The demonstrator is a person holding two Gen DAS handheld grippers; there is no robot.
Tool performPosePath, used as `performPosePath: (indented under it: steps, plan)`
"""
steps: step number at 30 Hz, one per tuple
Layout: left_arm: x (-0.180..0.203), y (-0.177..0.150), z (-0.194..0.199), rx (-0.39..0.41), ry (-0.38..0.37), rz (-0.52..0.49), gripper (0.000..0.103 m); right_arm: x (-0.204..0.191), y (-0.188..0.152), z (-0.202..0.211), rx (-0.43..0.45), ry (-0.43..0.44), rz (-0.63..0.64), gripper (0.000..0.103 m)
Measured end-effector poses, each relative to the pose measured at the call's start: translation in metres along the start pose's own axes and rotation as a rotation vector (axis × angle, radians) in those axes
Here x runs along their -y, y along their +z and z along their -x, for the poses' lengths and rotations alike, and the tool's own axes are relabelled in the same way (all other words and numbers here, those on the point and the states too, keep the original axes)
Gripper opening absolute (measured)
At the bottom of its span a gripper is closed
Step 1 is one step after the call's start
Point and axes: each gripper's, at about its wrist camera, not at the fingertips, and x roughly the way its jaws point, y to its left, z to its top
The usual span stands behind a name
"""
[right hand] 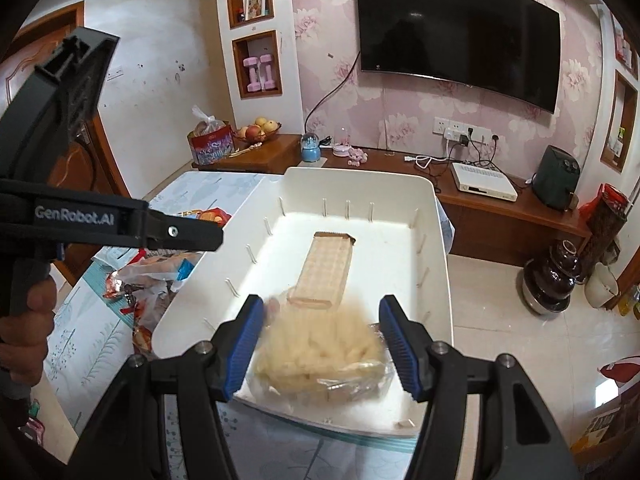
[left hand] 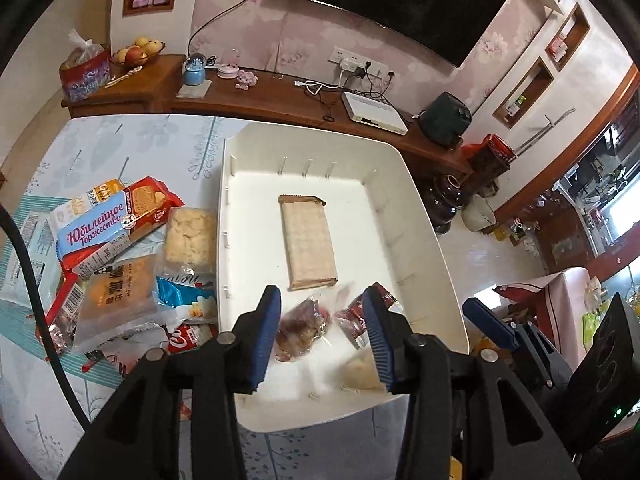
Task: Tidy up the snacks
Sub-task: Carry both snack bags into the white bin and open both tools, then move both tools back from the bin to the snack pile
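Note:
A white bin (left hand: pixel 424 216) (right hand: pixel 360 178) stands on the table with a tan wafer bar (left hand: pixel 308 240) (right hand: pixel 326 268) lying flat in it. My left gripper (left hand: pixel 323 292) hangs open over the bin's near end. A blurred clear packet of reddish-brown snacks (left hand: pixel 304 332) shows between its pads without being pressed, and a small red wrapper (left hand: pixel 352 320) lies by the right pad. My right gripper (right hand: pixel 322 300) is over the same end, shut on a blurred pale yellow snack bag (right hand: pixel 320 352) (left hand: pixel 358 368) that fills the gap between its pads. Loose snack packs (left hand: pixel 108 240) lie piled left of the bin.
The bin sits at the table's right edge, with tiled floor (right hand: pixel 520 340) and a dark jar (left hand: pixel 444 200) beyond it. A wooden TV stand (left hand: pixel 280 100) runs behind the table. A hand (right hand: pixel 24 340) holds the left gripper's body (right hand: pixel 120 224) at the left of the right wrist view.

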Motion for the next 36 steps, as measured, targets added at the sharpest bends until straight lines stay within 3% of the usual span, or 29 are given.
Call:
performPosePath:
  steps: [12, 24, 36]
  plan:
    - [-0.007, -0.010, 0.006, 0.002, 0.070, 0.016, 0.043, 0.004, 0.000, 0.000, -0.013, 0.007, -0.017, 0.061]
    - [-0.032, -0.023, 0.035, 0.044, 0.111, 0.032, 0.047, -0.022, 0.002, 0.002, -0.006, 0.041, 0.010, 0.061]
    - [-0.072, -0.036, 0.068, 0.078, 0.152, 0.047, 0.065, -0.051, 0.005, 0.001, -0.024, 0.060, -0.021, 0.061]
